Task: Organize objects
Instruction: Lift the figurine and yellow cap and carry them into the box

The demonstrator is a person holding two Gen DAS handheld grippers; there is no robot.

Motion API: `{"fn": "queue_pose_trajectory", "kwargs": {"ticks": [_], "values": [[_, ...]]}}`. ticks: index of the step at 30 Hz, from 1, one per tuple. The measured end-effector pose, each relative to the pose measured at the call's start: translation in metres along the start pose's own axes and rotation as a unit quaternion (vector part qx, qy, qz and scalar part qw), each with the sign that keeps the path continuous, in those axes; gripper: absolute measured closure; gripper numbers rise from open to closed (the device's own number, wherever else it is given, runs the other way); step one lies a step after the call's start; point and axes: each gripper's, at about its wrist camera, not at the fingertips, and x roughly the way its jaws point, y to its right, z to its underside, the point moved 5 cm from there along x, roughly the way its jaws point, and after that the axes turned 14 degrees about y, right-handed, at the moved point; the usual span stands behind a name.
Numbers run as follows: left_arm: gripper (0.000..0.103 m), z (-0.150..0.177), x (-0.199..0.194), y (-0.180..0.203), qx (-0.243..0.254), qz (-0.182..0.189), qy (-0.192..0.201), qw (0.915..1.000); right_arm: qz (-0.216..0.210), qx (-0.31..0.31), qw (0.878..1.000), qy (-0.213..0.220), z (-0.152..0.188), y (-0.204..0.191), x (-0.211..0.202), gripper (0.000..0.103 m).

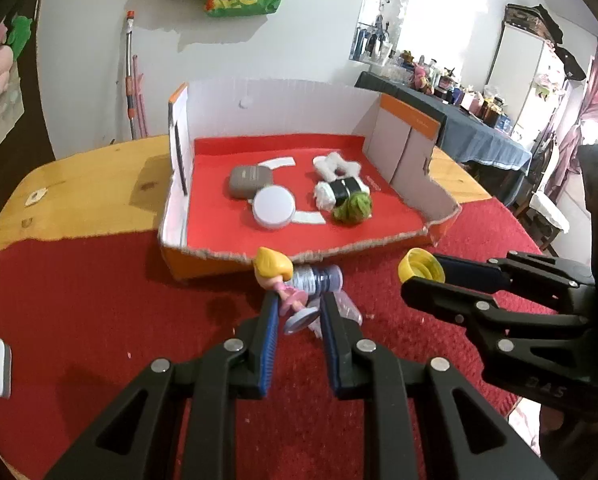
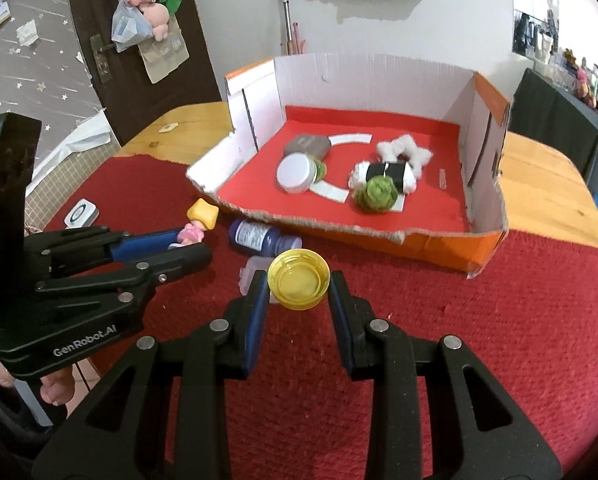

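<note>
A: Item one, the left gripper?
B: Angled downward over the dark red woven mat, its blue-padded jaws closed on one small blonde-haired doll in a pink dress, pinched at the body and round base. The doll's yellow head sticks out past the tips.

A: Item two, the right gripper?
B: Same downward tilt, beside the left one. Its jaws are clamped on one round yellow plastic bottle cap, hollow side up, held above the mat. Fingers of the person's hand show under the left tool's body in the right wrist view.

A: Loose on the mat?
B: One purple labelled plastic bottle lying on its side, just in front of the box; one small clear plastic piece near it; one white rectangular device with a ring mark at the left edge.

A: The container?
B: One orange cardboard box with white inner walls and a red floor, front wall torn low, sitting on the mat and the wooden table.

A: Contents?
B: One grey pouch-like case, one white round lidded jar, one green leafy ball, one white-and-black roll, one white fluffy star-shaped ring, two curved white strips.
</note>
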Motion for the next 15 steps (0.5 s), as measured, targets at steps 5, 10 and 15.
{"fn": "queue_pose_trajectory", "kwargs": {"ticks": [5, 10, 15], "values": [[0.081, -0.019, 0.008, -0.001, 0.003, 0.005, 0.003, 1.0, -0.004, -0.001, 1.0, 0.003, -0.016, 0.004, 0.003, 0.074], [0.081, -0.029, 0.019, -0.004, 0.001, 0.014, -0.007, 0.9999, -0.006, -0.004, 1.0, -0.003, -0.028, 0.008, 0.01, 0.074], [0.081, -0.033, 0.034, -0.007, 0.0, 0.022, -0.026, 0.9994, -0.011, 0.0, 1.0, -0.015, -0.035, 0.014, 0.021, 0.074]]}}
